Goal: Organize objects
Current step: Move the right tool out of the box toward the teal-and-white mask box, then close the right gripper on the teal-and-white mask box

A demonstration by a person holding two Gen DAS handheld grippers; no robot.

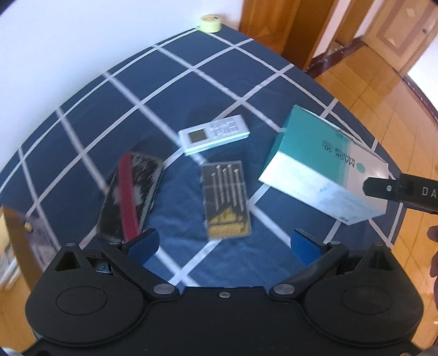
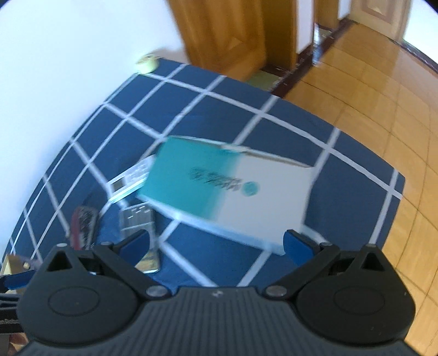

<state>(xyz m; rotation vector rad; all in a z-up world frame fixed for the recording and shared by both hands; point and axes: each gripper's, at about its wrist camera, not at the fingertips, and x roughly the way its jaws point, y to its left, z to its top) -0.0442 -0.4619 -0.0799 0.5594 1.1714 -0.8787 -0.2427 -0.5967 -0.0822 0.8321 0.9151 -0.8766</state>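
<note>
A teal and white mask box (image 1: 323, 167) lies at the right of the blue checked table, one end looking raised. In the right wrist view the box (image 2: 227, 191) is just ahead of my open right gripper (image 2: 216, 246), whose right finger (image 2: 297, 246) is at the box's near corner. That gripper's black finger (image 1: 383, 187) overlaps the same corner in the left wrist view. My left gripper (image 1: 224, 246) hovers open and holds nothing. Just ahead of it is a clear screwdriver case (image 1: 225, 200), with a white remote (image 1: 213, 135) behind and a black patterned case with a red stripe (image 1: 131, 194) to the left.
A roll of pale tape (image 1: 210, 23) sits at the table's far corner by the white wall. The tablecloth (image 1: 191, 68) has bare squares at the back. Wooden floor (image 2: 383, 109) and a door frame lie to the right. A person's fingers (image 1: 434, 246) show at the right edge.
</note>
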